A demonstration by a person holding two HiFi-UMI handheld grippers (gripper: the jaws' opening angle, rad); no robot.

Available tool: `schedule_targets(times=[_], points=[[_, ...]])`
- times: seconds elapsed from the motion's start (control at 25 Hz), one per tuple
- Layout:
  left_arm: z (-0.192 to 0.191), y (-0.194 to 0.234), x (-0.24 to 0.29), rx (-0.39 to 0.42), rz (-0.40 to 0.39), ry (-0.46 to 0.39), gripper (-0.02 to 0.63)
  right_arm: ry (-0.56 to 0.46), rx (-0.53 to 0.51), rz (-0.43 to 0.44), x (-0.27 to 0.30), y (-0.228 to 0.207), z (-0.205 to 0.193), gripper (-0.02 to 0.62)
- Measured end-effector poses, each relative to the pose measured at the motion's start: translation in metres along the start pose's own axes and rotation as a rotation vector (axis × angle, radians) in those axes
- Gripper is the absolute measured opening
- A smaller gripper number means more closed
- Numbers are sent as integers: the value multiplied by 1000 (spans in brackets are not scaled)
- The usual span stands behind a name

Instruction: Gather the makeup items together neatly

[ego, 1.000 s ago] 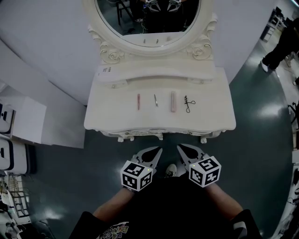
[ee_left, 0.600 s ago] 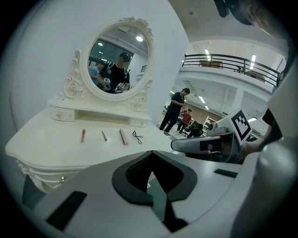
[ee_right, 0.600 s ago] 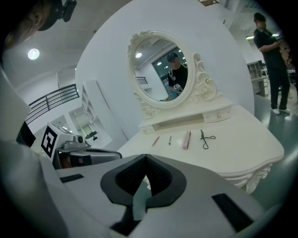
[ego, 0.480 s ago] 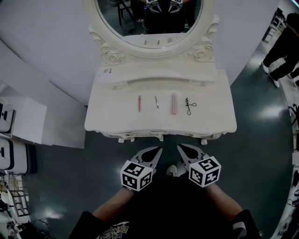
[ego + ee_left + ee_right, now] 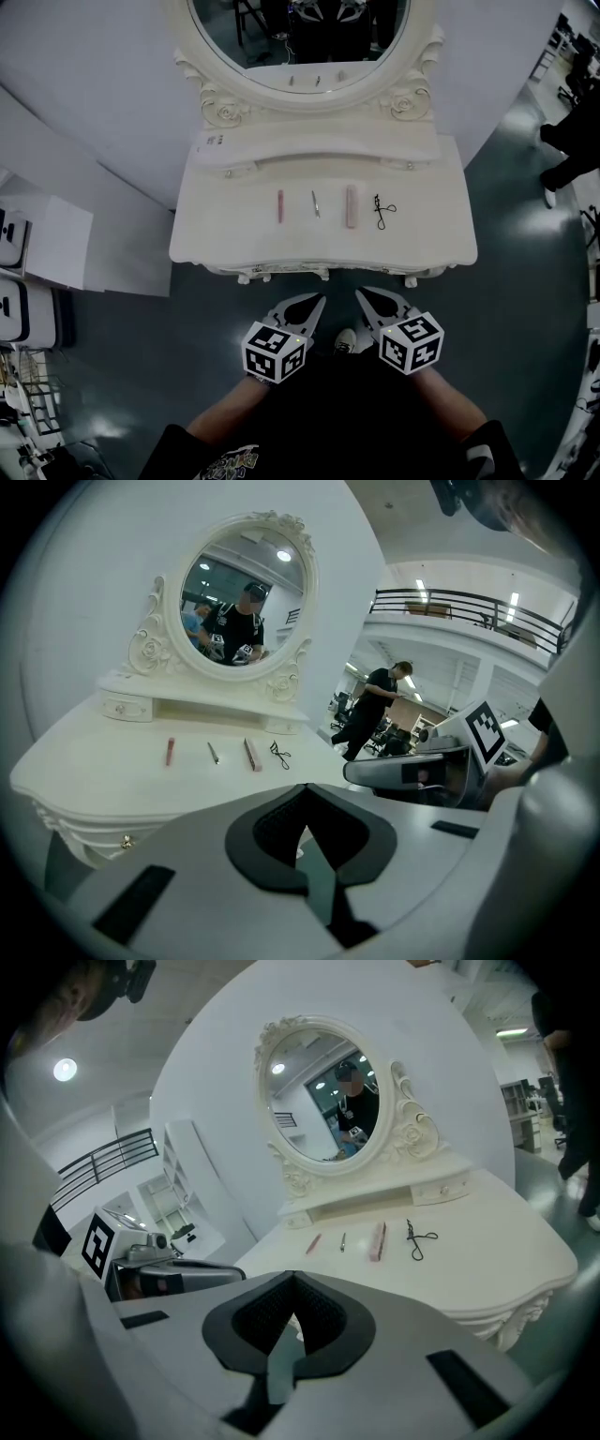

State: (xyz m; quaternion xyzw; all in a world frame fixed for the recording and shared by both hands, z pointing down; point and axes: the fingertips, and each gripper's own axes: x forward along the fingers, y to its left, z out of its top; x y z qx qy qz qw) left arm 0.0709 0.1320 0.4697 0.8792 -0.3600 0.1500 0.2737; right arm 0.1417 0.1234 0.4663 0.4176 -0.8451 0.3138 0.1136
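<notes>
On the white dressing table (image 5: 230,230) several makeup items lie in a row, spaced apart: a short pink stick (image 5: 279,205), a small silver tool (image 5: 315,202), a longer pink tube (image 5: 350,206) and a black eyelash curler (image 5: 382,211). The same row shows in the left gripper view, from the pink stick (image 5: 170,751) to the curler (image 5: 279,754), and in the right gripper view, from the stick (image 5: 313,1242) to the curler (image 5: 418,1239). My left gripper (image 5: 321,299) and right gripper (image 5: 358,293) hang side by side over the floor, short of the table's front edge. Both are shut and hold nothing.
An oval mirror (image 5: 309,42) in a carved frame rises at the table's back above a low shelf with small drawers (image 5: 319,150). White boxes (image 5: 42,253) stand on the floor at the left. A person (image 5: 572,150) is at the right edge.
Both grippers and the items have kept still. The person at the right edge of the head view has shifted lower along that edge.
</notes>
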Motion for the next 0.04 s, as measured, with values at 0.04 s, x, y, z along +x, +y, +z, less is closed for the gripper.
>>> schedule_targets(times=[0.04], points=[[-1, 0, 0, 0, -1, 2, 8, -1, 4, -3, 0, -1, -1, 29]])
